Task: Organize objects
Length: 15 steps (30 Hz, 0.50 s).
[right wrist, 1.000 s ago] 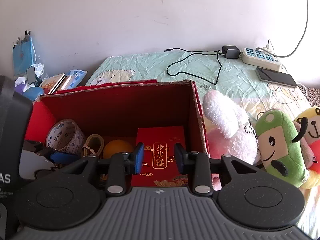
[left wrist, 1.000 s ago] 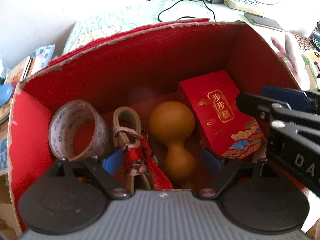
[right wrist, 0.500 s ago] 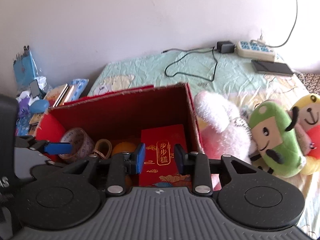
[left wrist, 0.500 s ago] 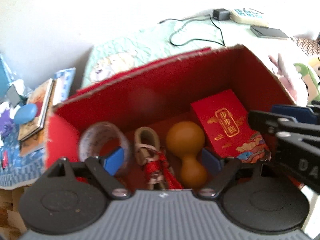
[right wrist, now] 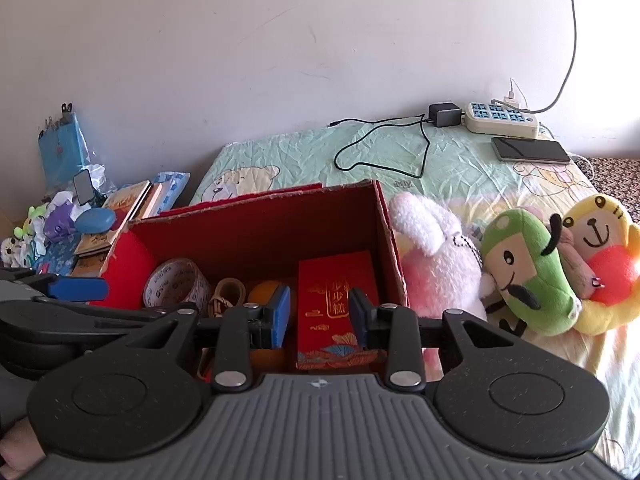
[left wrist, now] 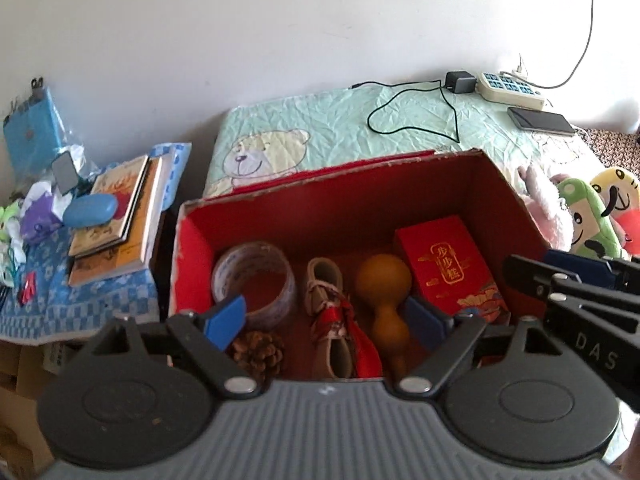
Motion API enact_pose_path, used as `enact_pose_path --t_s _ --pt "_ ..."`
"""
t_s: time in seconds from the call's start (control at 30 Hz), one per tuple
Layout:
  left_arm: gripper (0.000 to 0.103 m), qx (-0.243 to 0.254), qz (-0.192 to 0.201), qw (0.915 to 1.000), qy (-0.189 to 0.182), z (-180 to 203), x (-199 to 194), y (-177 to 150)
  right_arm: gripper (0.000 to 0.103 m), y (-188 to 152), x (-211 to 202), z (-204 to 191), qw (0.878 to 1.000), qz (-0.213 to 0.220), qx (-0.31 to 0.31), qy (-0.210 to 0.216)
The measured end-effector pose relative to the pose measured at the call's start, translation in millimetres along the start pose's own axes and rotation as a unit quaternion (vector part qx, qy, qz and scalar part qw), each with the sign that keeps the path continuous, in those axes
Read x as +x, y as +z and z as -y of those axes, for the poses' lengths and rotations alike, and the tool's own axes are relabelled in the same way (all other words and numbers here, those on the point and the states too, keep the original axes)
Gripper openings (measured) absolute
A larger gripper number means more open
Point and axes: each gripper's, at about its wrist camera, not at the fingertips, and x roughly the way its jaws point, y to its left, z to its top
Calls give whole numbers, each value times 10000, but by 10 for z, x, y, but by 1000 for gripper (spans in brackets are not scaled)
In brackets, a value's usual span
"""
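A red cardboard box [left wrist: 508,192] stands open on the bed. Inside lie a tape roll [left wrist: 256,284], a pine cone [left wrist: 258,350], a small shoe with red ribbon [left wrist: 330,300], an orange gourd [left wrist: 384,280] and a red gift box [left wrist: 444,264]. My left gripper [left wrist: 324,322] is open and empty above the box's near side. My right gripper [right wrist: 320,314] is open and empty above the box's near right, with the red gift box [right wrist: 338,300] behind its jaws. The box wall [right wrist: 256,220] also shows in the right wrist view.
Plush toys lie right of the box: pink [right wrist: 432,248], green [right wrist: 528,268], yellow [right wrist: 600,256]. A power strip [right wrist: 500,118], phone [right wrist: 530,150] and black cable [right wrist: 380,136] lie on the bed behind. Books [left wrist: 120,216] and clutter sit at left.
Both grippers have pulled up and back from the box. The left view now shows the whole box and the pine cone. Nothing was taken hold of.
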Motion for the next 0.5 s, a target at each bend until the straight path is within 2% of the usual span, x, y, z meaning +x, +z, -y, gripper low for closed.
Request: enact_pose_path --t_s 0.23,0.37,0.5 --pt "88 -103 71 9998 125 -13 -152 -134 35 -107 -120 30 10000 -45 61 55" --pt "88 -349 24 9992 172 -44 -220 -222 35 -165 -160 53 9997 -143 -65 208" --pt "90 -580 34 9972 464 -38 -304 -317 35 -192 -160 109 9985 -307 -157 428"
